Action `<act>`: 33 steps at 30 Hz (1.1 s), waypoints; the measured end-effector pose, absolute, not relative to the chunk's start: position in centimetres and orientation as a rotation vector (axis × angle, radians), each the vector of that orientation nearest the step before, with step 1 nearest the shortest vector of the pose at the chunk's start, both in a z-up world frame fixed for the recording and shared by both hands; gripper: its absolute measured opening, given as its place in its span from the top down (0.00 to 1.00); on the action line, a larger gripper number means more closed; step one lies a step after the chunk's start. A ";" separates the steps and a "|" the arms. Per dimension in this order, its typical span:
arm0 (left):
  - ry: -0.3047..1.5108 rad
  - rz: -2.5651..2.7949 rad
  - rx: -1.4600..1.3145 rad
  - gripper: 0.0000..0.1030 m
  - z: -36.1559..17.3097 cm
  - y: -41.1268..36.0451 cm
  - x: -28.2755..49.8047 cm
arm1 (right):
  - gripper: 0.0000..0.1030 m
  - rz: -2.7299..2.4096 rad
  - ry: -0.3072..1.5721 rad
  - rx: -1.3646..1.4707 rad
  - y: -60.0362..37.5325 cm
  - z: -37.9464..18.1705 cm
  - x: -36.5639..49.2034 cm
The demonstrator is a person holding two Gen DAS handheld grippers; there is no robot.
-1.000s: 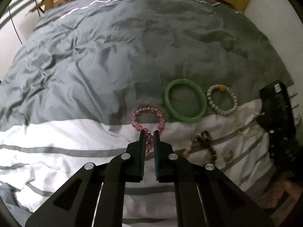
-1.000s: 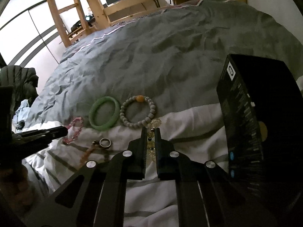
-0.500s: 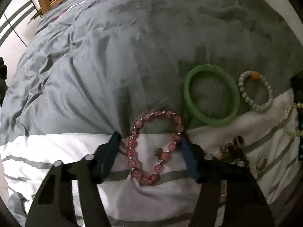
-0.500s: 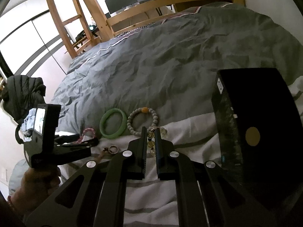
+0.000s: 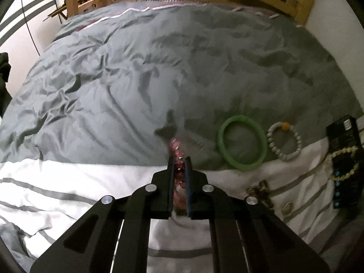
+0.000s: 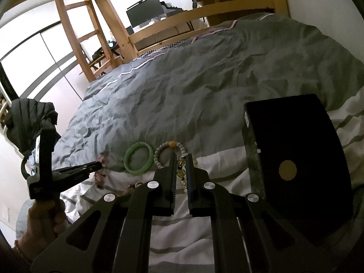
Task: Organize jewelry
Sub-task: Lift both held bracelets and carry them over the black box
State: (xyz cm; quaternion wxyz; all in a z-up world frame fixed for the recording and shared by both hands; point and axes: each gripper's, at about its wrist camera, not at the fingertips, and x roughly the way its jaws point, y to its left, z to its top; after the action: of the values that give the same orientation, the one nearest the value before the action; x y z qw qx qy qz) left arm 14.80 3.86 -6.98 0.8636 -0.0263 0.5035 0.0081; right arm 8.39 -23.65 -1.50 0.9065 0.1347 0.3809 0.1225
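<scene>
No legible text; white label on black box point(image 5: 344, 157) too blurred to read.

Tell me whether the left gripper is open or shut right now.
Shut on the pink bead bracelet. The left gripper has its fingers pressed close with pink beads pinched between them, above the bedspread.

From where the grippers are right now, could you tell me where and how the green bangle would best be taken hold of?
Grip the green bangle across its band, one finger inside the ring and one outside, coming down from above. It lies flat on the duvet, so no edge stands up to pinch from the side. The left arc is likely best: the grey bead bracelet lies close on the right.
</scene>
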 end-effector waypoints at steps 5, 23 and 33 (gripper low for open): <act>0.996 -0.038 -0.064 0.93 -5.4 3.1 13.9 | 0.92 0.256 0.766 0.309 -24.9 -0.5 7.9; 0.923 -0.154 -0.050 0.93 -0.5 -1.2 10.0 | 0.92 0.165 0.718 0.350 -31.2 2.5 5.0; 0.879 -0.300 -0.027 0.93 2.5 -7.1 10.6 | 0.92 0.153 0.720 0.384 -32.6 2.5 5.3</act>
State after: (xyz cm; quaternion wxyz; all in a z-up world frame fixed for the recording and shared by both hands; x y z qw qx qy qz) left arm 10.63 -7.11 2.50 0.8940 -0.0129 0.4239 -0.1448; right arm 5.25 -32.55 2.48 0.9151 0.1866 0.3496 0.0744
